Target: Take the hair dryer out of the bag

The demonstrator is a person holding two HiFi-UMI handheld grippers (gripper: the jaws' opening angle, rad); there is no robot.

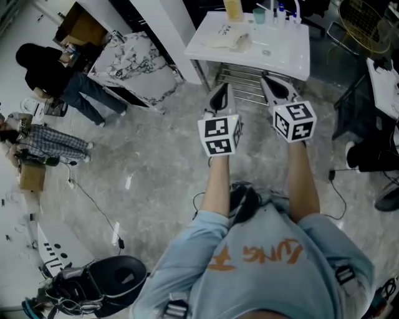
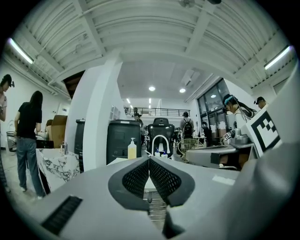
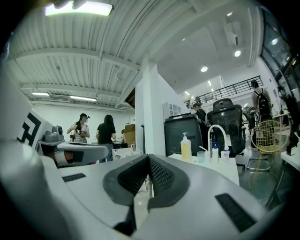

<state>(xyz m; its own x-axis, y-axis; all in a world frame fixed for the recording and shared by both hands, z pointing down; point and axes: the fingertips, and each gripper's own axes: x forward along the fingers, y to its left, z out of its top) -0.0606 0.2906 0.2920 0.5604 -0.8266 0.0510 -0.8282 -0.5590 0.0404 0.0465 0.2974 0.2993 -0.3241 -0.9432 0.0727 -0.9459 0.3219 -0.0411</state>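
I stand on a grey marbled floor and hold both grippers out level toward a white sink table [image 1: 283, 57]. In the head view my left gripper [image 1: 219, 95] and right gripper [image 1: 273, 85] are side by side, just short of the table's front edge. Both are shut with nothing between their jaws, as the left gripper view [image 2: 149, 160] and right gripper view [image 3: 148, 157] also show. A pale, flat crumpled item [image 1: 233, 40] lies on the table; I cannot tell if it is the bag. No hair dryer shows in any view.
A yellow soap bottle [image 1: 232, 9], a cup [image 1: 259, 15] and a curved tap [image 3: 218, 133] stand at the table's back. A metal rack [image 1: 244, 86] sits under it. At left are a marble-patterned table [image 1: 134, 62] and two people [image 1: 53, 75]. A black seat [image 1: 109, 283] stands near left.
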